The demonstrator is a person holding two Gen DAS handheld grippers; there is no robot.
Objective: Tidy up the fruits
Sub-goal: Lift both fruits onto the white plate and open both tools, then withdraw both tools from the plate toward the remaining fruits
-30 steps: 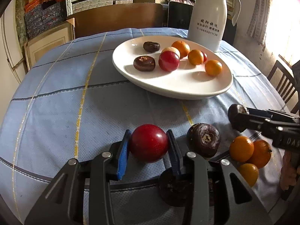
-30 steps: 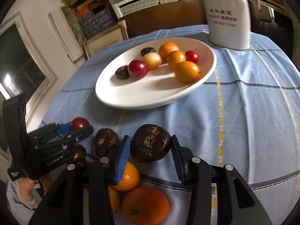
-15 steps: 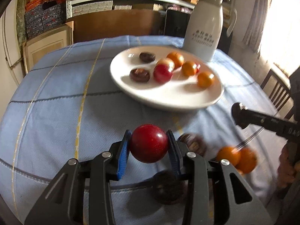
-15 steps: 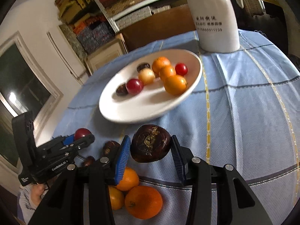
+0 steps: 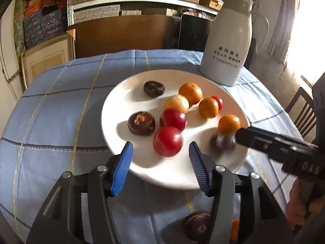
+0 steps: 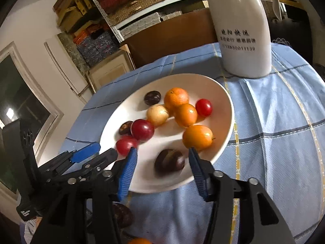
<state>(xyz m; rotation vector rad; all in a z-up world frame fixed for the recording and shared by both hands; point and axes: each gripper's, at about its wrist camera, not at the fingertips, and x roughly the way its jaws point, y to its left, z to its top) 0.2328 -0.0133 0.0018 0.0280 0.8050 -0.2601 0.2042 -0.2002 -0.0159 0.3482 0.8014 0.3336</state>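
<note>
A white plate (image 5: 142, 81) (image 6: 221, 93) on the blue cloth holds several red, orange and dark brown fruits. My left gripper (image 5: 161, 156) is open at the plate's near rim; a red fruit (image 5: 167, 144) lies free on the plate between its blue pads. My right gripper (image 6: 162, 159) is open over the plate's near side; a dark brown fruit (image 6: 169, 160) lies on the plate between its pads, blurred in the left wrist view (image 5: 222, 141). The left gripper also shows in the right wrist view (image 6: 101, 152).
A tall white jug (image 5: 227, 46) (image 6: 241, 26) stands behind the plate. A dark brown fruit (image 5: 196, 224) (image 6: 121, 215) and an orange one (image 6: 140, 241) lie on the cloth under the grippers. Shelves with boxes stand behind the table; a chair (image 5: 302, 113) stands right.
Both grippers moved forward over the plate and opened. The red fruit left the left gripper and the dark brown fruit left the right gripper; both now lie on the plate.
</note>
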